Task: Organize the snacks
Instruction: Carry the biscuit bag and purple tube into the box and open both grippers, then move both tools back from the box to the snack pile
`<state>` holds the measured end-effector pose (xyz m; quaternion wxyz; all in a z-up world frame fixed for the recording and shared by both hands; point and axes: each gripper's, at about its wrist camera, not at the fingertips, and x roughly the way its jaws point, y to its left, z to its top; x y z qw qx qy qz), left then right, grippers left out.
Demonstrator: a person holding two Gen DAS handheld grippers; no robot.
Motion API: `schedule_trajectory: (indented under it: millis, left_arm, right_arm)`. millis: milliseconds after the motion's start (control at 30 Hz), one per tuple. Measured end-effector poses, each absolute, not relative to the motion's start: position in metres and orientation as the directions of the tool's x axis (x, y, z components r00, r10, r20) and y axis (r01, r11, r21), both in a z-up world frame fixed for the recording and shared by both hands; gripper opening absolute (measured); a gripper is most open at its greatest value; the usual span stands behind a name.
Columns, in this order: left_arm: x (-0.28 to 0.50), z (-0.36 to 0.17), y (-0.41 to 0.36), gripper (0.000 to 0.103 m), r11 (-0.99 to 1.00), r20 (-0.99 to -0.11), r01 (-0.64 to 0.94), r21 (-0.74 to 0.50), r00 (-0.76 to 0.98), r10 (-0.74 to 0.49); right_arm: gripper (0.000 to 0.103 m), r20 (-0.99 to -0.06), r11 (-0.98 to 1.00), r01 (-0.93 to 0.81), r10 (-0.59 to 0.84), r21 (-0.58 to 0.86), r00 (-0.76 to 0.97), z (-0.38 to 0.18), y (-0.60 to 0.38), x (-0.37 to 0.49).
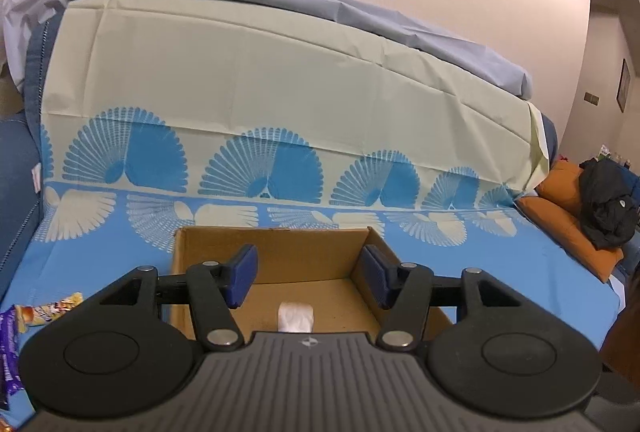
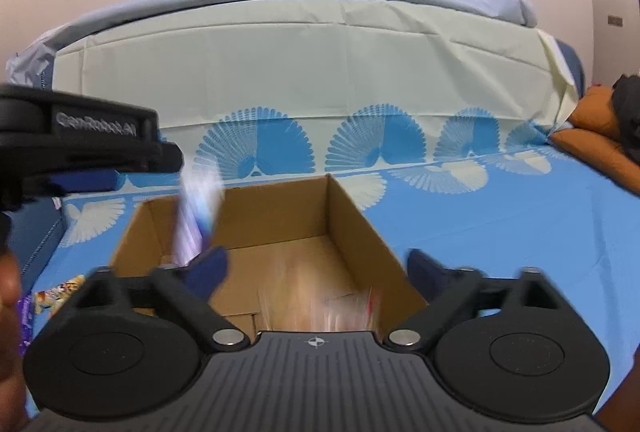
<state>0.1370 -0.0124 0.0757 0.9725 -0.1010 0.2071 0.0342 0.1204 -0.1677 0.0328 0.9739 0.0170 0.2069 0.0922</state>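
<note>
Cardboard box (image 1: 304, 264) sits on the blue cloth; both grippers hover over it, jaws spread. Left gripper (image 1: 308, 274) and right gripper (image 2: 316, 272) hold nothing (a blurred packet (image 2: 198, 216) drops inward). Next: fetch loose snacks (image 1: 44, 312) lying left of the box.

The left gripper (image 1: 308, 278) hovers over an open cardboard box (image 1: 276, 248) on a blue cloth (image 1: 120, 256) printed with fan shapes, its blue-padded jaws spread wide and holding nothing. A white wrapped packet (image 1: 295, 316) lies on the box floor (partly hidden by the gripper body). Colourful snack packets (image 1: 44, 310) lie at far left; an orange cushion (image 1: 560, 216) sits at right.
</note>
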Motion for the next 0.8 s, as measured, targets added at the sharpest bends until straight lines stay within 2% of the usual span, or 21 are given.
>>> schedule_trajectory:
  millis: [100, 333, 500, 567, 633, 733, 800]
  left_arm:
    - [0.121, 0.076, -0.003, 0.062, 0.979, -0.397, -0.114, -0.167, 0.917, 0.039]
    - [0.068, 0.072, 0.034, 0.062, 0.987, -0.354, -0.128, -0.101, 0.931, 0.084]
    - [0.024, 0.067, 0.095, 0.062, 0.973, -0.382, -0.187, -0.134, 0.916, 0.123]
    - [0.005, 0.059, 0.126, 0.053, 0.958, -0.416, -0.239, -0.16, 0.896, 0.155]
    - [-0.011, 0.045, 0.154, 0.022, 0.94, -0.457, -0.301, -0.163, 0.867, 0.198]
    - [-0.037, 0.017, 0.185, 0.009, 0.917, -0.527, -0.366, -0.158, 0.817, 0.235]
    - [-0.056, -0.005, 0.199, 0.009, 0.908, -0.562, -0.397, -0.135, 0.785, 0.26]
  right_arm:
    - [0.102, -0.417, 0.982, -0.171, 0.189, 0.081, 0.889, 0.032, -0.167, 0.121]
    - [0.102, -0.42, 0.987, -0.154, 0.157, 0.042, 0.894, 0.035, -0.153, 0.116]
    - [0.102, -0.396, 0.989, -0.149, 0.132, -0.012, 0.909, 0.038, -0.139, 0.105]
    - [0.102, -0.402, 0.986, -0.166, 0.149, -0.007, 0.903, 0.038, -0.134, 0.101]
    - [0.102, -0.403, 0.979, -0.202, 0.182, -0.007, 0.897, 0.038, -0.129, 0.095]
    - [0.102, -0.376, 0.958, -0.285, 0.27, 0.016, 0.887, 0.041, -0.118, 0.08]
    - [0.1, -0.37, 0.94, -0.342, 0.317, -0.003, 0.873, 0.041, -0.102, 0.069]
